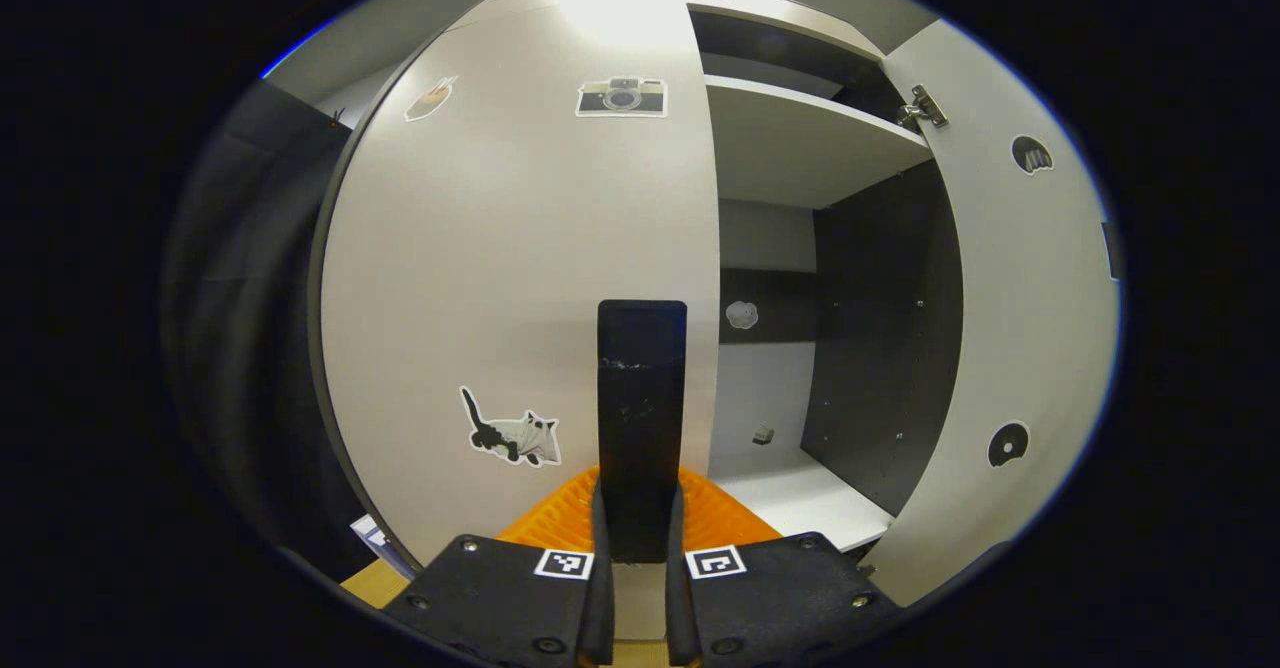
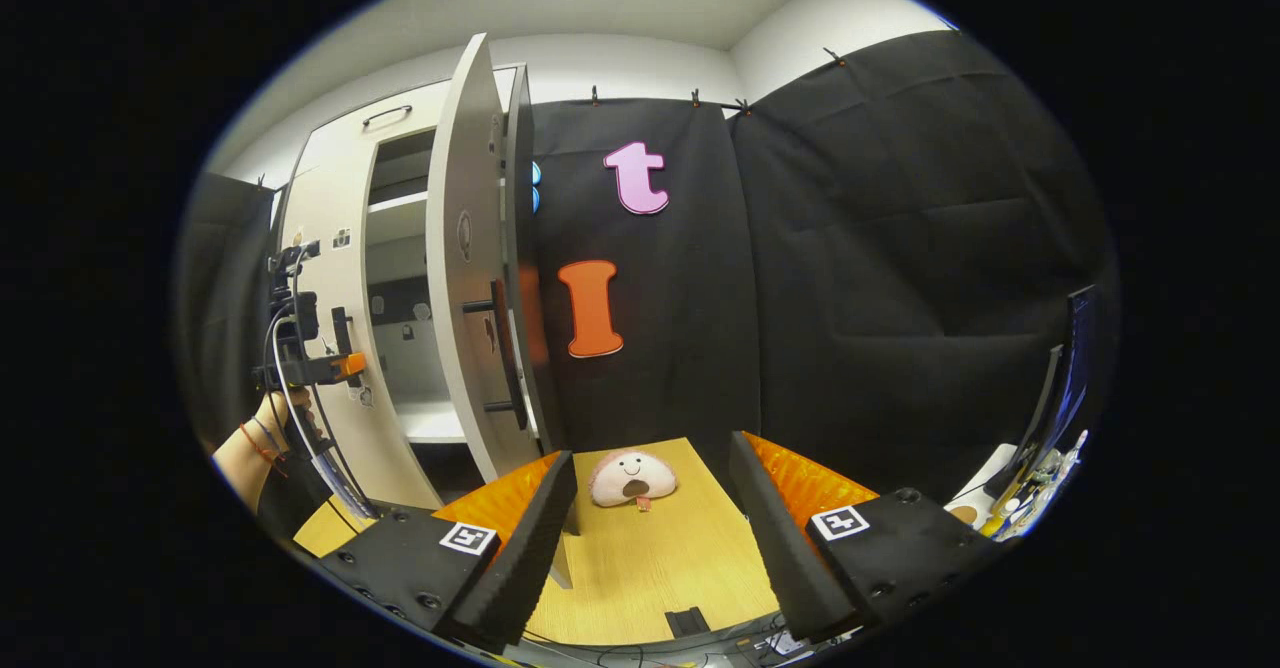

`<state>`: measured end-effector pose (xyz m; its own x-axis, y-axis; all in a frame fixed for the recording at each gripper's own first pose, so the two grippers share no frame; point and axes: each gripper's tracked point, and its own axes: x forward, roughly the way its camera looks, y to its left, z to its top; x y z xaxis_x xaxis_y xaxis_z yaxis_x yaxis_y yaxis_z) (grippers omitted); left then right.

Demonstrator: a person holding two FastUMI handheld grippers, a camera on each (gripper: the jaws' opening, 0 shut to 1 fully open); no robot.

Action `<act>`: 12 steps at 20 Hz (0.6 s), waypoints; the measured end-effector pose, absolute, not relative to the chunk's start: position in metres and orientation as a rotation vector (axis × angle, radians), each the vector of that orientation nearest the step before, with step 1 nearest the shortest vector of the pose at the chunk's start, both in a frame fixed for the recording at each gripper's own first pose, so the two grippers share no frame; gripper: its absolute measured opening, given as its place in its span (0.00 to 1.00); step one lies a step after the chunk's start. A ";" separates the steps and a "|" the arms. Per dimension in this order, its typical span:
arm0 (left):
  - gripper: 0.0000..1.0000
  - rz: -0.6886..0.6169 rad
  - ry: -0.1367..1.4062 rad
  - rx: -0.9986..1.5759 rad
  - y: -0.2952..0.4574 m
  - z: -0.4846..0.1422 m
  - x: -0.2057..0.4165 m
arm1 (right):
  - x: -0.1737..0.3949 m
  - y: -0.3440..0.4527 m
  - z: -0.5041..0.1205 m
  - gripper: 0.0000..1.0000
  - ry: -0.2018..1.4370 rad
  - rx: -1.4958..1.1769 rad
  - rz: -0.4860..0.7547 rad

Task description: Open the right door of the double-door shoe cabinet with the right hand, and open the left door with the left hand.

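**Left gripper on the handle, right door already open**

Left gripper is clamped on the left door's handle, both fingers pressing its sides. My right gripper hangs wide open and empty over the tabletop, near a plush toy. I judge the task half done: the right door stands swung out, shelves exposed. The left door looks shut; pulling it open is what remains.
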<state>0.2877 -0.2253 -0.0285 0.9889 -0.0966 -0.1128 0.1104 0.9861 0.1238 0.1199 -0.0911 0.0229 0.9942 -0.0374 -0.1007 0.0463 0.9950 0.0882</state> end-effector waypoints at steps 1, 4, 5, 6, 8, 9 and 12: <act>0.19 -0.106 0.109 0.126 -0.224 -0.027 0.283 | 0.118 -0.092 0.023 0.99 0.097 0.088 -0.042; 0.17 -0.112 0.127 0.108 -0.217 -0.025 0.263 | 0.109 -0.089 0.022 0.99 0.097 0.087 -0.037; 0.16 -0.120 0.130 0.107 -0.214 -0.025 0.258 | 0.104 -0.085 0.023 0.99 0.096 0.085 -0.034; 0.17 -0.129 0.131 0.103 -0.212 -0.026 0.250 | 0.100 -0.082 0.023 0.99 0.094 0.083 -0.030; 0.15 -0.145 0.132 0.093 -0.204 -0.027 0.237 | 0.096 -0.077 0.024 0.99 0.090 0.076 -0.021; 0.14 -0.146 0.133 0.090 -0.200 -0.026 0.232 | 0.093 -0.073 0.024 0.99 0.089 0.072 -0.015; 0.14 -0.143 0.124 0.076 -0.194 -0.025 0.222 | 0.088 -0.063 0.026 0.99 0.085 0.059 0.006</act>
